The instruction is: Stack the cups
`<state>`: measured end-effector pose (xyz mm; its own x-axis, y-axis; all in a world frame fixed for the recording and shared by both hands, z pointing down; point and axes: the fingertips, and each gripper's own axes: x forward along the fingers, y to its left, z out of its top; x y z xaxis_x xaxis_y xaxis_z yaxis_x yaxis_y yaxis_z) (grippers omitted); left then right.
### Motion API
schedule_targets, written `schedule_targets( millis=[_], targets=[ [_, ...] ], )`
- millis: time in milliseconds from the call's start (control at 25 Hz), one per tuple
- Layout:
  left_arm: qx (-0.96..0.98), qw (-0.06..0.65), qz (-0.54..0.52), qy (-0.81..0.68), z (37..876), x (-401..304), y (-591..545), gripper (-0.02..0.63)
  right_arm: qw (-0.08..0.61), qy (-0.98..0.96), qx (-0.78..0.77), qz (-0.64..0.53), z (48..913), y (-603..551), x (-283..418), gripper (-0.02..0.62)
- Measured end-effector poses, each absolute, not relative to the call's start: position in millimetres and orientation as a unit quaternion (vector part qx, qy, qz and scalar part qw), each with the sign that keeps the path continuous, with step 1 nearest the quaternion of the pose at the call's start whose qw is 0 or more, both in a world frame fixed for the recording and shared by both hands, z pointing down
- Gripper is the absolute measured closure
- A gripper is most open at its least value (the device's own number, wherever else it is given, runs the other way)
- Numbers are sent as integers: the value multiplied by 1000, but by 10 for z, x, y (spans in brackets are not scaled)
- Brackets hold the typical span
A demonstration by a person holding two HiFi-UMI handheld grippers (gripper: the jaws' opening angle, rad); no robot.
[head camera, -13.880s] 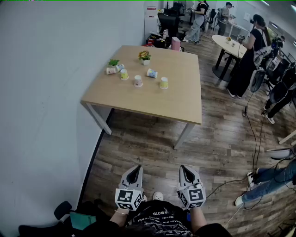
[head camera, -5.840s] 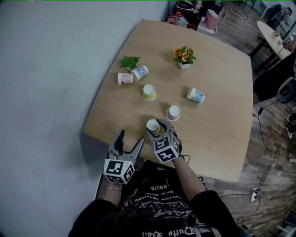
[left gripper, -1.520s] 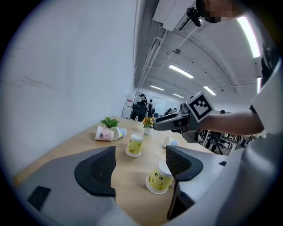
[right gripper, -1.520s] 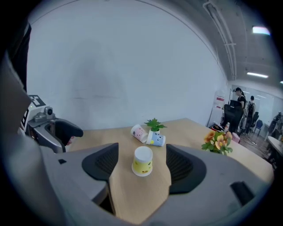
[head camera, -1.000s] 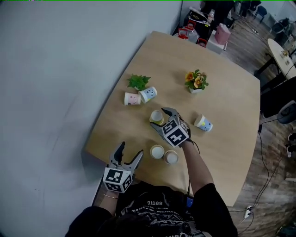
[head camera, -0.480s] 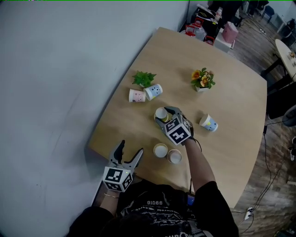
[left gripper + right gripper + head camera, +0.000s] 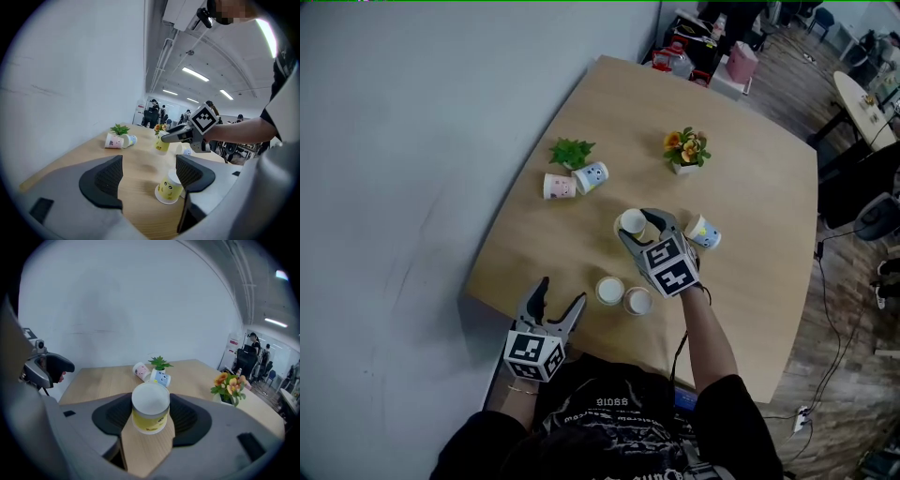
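My right gripper (image 7: pixel 637 227) is shut on a yellow paper cup (image 7: pixel 631 222) near the middle of the wooden table (image 7: pixel 750 197). In the right gripper view the yellow cup (image 7: pixel 151 408) sits between both pads, white end up. From the left gripper view the yellow cup (image 7: pixel 162 142) hangs a little above the tabletop. Two cups stand upside down side by side near the front edge: a yellow one (image 7: pixel 610 291) and a pale one (image 7: pixel 637 301). My left gripper (image 7: pixel 562 292) is open and empty, just off the table's near edge.
A pink cup (image 7: pixel 558 187) and a blue cup (image 7: pixel 592 176) lie on their sides by a small green plant (image 7: pixel 572 150). Another blue cup (image 7: pixel 703 232) lies right of my right gripper. A flower pot (image 7: pixel 684 150) stands behind it. A wall runs along the left.
The right jaws, open beside the yellow cup a second ago, have closed round it and it now hangs just off the table. The left gripper has stayed put.
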<state>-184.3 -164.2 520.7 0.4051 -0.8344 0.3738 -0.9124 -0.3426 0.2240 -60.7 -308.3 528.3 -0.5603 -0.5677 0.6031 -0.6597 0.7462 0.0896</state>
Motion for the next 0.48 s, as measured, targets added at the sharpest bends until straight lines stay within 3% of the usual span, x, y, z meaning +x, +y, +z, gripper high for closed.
schedule_targets(
  millis=[480],
  targets=[
    [833,205,80,-507,5178,-1598,-1423,241,294,-848,431,92,5062,-2486,173,337]
  ],
)
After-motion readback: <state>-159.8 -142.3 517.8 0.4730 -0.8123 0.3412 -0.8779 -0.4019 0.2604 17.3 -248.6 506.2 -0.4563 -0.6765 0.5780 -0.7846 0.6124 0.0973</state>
